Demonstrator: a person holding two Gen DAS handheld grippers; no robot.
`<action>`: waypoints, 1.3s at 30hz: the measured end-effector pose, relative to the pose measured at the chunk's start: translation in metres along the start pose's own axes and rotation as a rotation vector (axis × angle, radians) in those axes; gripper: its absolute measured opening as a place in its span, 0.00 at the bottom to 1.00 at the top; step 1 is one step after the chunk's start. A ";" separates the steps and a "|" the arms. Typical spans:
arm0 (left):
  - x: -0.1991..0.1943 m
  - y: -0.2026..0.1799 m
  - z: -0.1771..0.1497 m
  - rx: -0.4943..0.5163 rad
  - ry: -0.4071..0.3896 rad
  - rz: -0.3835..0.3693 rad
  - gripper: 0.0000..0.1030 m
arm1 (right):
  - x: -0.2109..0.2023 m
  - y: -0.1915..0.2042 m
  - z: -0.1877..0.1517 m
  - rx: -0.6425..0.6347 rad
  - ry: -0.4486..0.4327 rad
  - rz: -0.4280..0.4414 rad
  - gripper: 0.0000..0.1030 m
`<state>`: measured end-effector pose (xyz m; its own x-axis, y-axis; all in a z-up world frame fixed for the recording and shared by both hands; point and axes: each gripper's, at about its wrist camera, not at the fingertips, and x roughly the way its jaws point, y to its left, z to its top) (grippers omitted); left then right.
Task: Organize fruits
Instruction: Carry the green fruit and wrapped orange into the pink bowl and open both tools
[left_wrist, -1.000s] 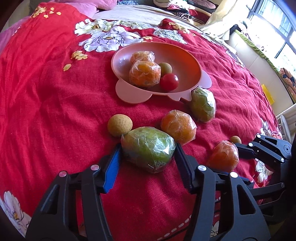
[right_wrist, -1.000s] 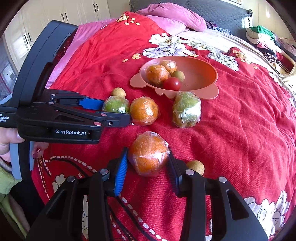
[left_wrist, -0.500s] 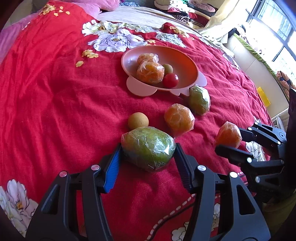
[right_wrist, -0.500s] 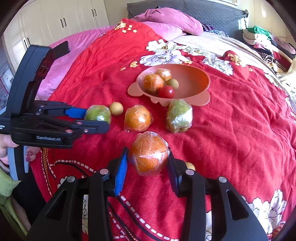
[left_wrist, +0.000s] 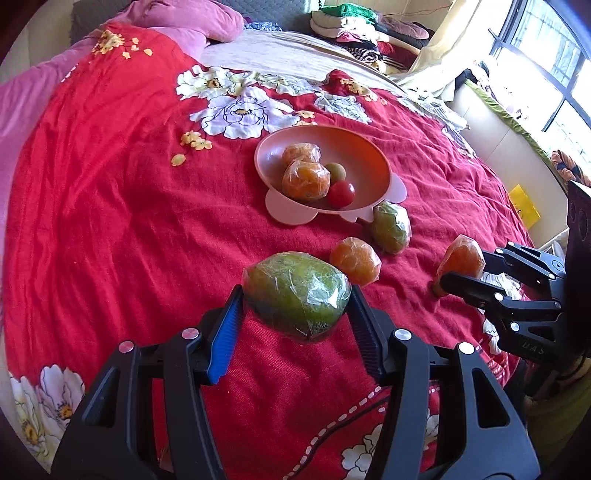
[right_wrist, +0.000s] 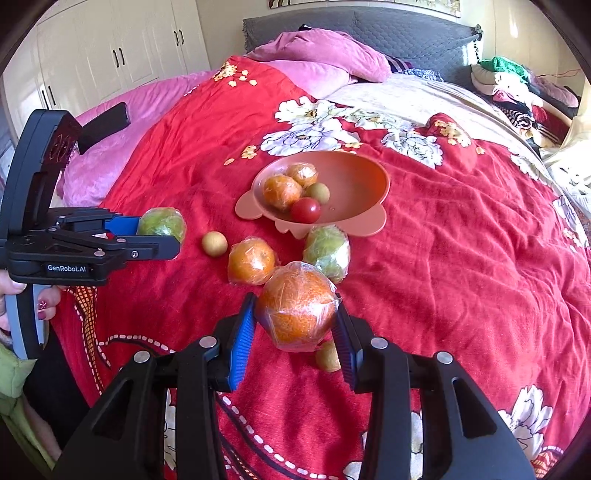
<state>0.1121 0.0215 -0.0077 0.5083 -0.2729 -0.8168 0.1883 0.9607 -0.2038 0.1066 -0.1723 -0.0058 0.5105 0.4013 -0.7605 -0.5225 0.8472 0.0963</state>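
We've got L gripper (left_wrist: 295, 306) clamped on wrapped green fruit (left_wrist: 297, 291), R gripper (right_wrist: 295, 325) on wrapped orange (right_wrist: 297, 310), prob both lifted; pink bowl (right_wrist: 362, 177) at 12.

We read only two markings. On the side of the left claw (right_wrist: 162, 236), as the right wrist view shows it, white letters on the black body spell "GenRobot.AI", just above the person's hand. In the left wrist view, the black body of the right claw (left_wrist: 460, 271) carries faint raised letters near its lower edge; we make them out as something like "BAS", but they are too dim to be sure. The dark upright panel above each claw bears a faint pattern that we cannot read as text.
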 end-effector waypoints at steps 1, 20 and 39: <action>0.000 -0.001 0.001 0.001 -0.001 -0.001 0.46 | -0.001 -0.001 0.001 0.000 -0.003 -0.002 0.37; -0.005 -0.012 0.011 0.024 -0.019 -0.003 0.46 | -0.014 -0.003 0.023 -0.011 -0.059 -0.013 0.37; 0.015 -0.025 0.046 0.055 -0.026 0.006 0.46 | 0.003 -0.023 0.058 -0.031 -0.069 -0.035 0.37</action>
<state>0.1536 -0.0085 0.0096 0.5312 -0.2686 -0.8035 0.2301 0.9585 -0.1683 0.1603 -0.1704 0.0270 0.5744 0.3957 -0.7166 -0.5237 0.8505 0.0498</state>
